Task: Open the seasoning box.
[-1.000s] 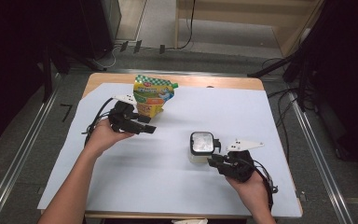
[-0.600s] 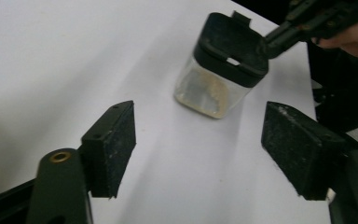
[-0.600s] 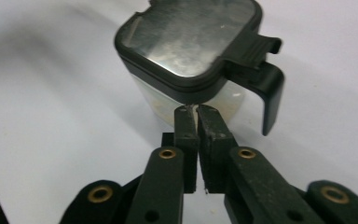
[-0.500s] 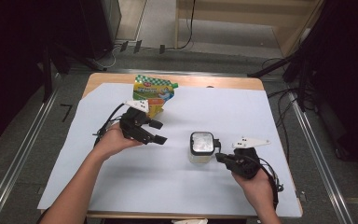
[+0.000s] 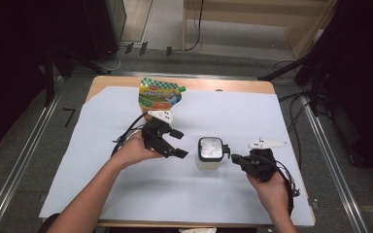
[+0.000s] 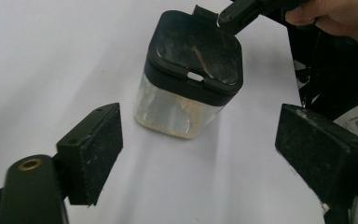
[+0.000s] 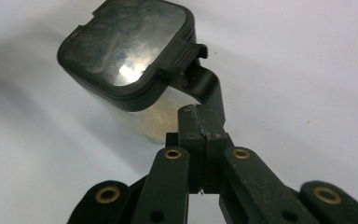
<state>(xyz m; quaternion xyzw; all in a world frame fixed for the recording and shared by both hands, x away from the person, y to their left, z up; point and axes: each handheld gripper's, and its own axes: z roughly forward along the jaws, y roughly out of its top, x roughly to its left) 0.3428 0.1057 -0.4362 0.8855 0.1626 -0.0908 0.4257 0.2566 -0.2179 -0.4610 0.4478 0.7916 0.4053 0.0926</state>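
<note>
A wooden table (image 5: 233, 85) carries a pale blue-white sheet (image 5: 252, 116). It stands on a grey floor (image 5: 19, 145) between metal rails (image 5: 26, 153). Cables (image 5: 194, 29) trail toward wooden furniture (image 5: 252, 19) behind; dark equipment (image 5: 24, 34) flanks both sides.

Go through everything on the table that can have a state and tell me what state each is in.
Clear container: upright on the white sheet, black lid closed.
Lid's handle tab: clamped by the right hand-held gripper.
Right hand-held gripper: shut on the tab.
Left hand-held gripper: open, jaws just been opening, container ahead, untouched.
Food pouch: standing at the table's far edge.
</note>
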